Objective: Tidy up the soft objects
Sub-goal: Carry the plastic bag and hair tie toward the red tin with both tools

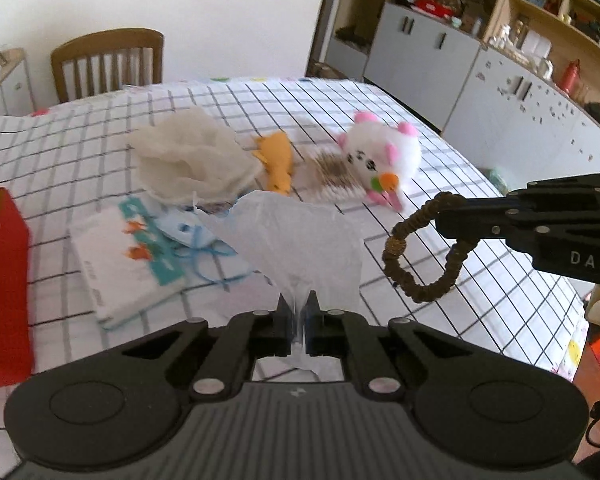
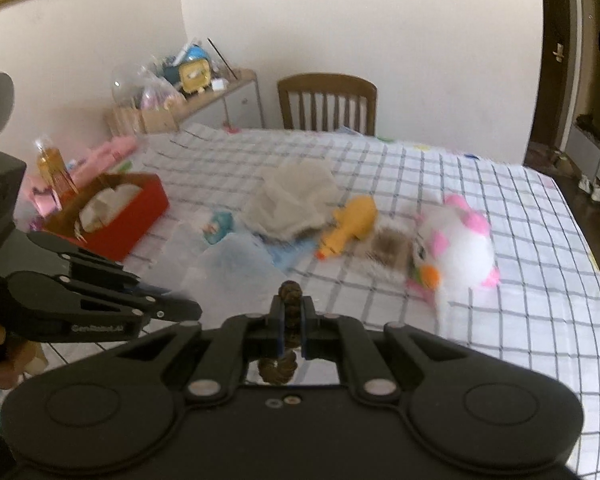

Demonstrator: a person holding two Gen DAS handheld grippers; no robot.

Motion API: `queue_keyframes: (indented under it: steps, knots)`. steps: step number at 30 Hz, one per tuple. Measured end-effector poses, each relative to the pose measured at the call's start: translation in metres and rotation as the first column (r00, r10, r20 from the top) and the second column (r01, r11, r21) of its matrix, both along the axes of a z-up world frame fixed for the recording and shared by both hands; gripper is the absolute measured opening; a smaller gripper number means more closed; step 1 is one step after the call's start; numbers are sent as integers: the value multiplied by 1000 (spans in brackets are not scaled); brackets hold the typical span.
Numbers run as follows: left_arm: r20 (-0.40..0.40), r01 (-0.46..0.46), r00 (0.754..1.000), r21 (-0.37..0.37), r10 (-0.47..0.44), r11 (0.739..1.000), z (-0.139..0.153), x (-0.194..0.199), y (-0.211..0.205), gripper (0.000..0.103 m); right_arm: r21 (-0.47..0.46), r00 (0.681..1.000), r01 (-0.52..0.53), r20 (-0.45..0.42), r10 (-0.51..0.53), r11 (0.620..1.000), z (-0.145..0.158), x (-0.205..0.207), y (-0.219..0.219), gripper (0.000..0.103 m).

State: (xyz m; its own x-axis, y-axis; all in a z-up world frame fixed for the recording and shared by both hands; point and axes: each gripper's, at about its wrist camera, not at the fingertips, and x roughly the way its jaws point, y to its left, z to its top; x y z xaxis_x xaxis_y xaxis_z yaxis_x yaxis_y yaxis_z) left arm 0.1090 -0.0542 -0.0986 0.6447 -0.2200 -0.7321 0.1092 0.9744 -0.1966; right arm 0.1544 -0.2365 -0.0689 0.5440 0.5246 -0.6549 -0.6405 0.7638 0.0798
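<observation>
The left hand-held gripper (image 1: 299, 312) pinches a thin white sheet (image 1: 300, 236); the right hand-held gripper (image 2: 291, 320) clamps a brown bead loop (image 1: 422, 248). Both hang above the surface (image 1: 440, 184). The red box (image 2: 120, 220) lies far left, nearer the left hand.

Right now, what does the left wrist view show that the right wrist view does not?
Only the left wrist view shows the whole brown ring hanging from the right gripper, and the shelves. Only the right wrist view shows the amber bottle and cluttered side table. Both show the left gripper shut on a thin white sheet, the red box, yellow toy and white plush.
</observation>
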Motion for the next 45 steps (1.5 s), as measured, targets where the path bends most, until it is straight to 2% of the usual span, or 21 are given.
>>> queue_keyframes:
  steps: [13, 26, 34, 40, 45]
  knots:
    - [41, -135, 990, 15, 135, 991, 32, -20, 99, 6, 26, 994, -101, 55, 99, 995, 24, -4, 93, 6]
    - [43, -229, 973, 44, 227, 973, 40, -50, 201, 6, 29, 977, -203, 78, 200, 979, 29, -16, 206, 6]
    - [37, -265, 964, 81, 263, 961, 39, -66, 252, 6, 23, 970, -236, 66, 234, 971, 20, -21, 265, 6]
    - [18, -281, 960, 110, 280, 954, 31, -63, 281, 6, -5, 969, -243, 37, 243, 970, 5, -20, 301, 6]
    - [-7, -259, 965, 129, 262, 957, 20, -49, 295, 6, -23, 969, -247, 16, 248, 969, -9, -17, 323, 6]
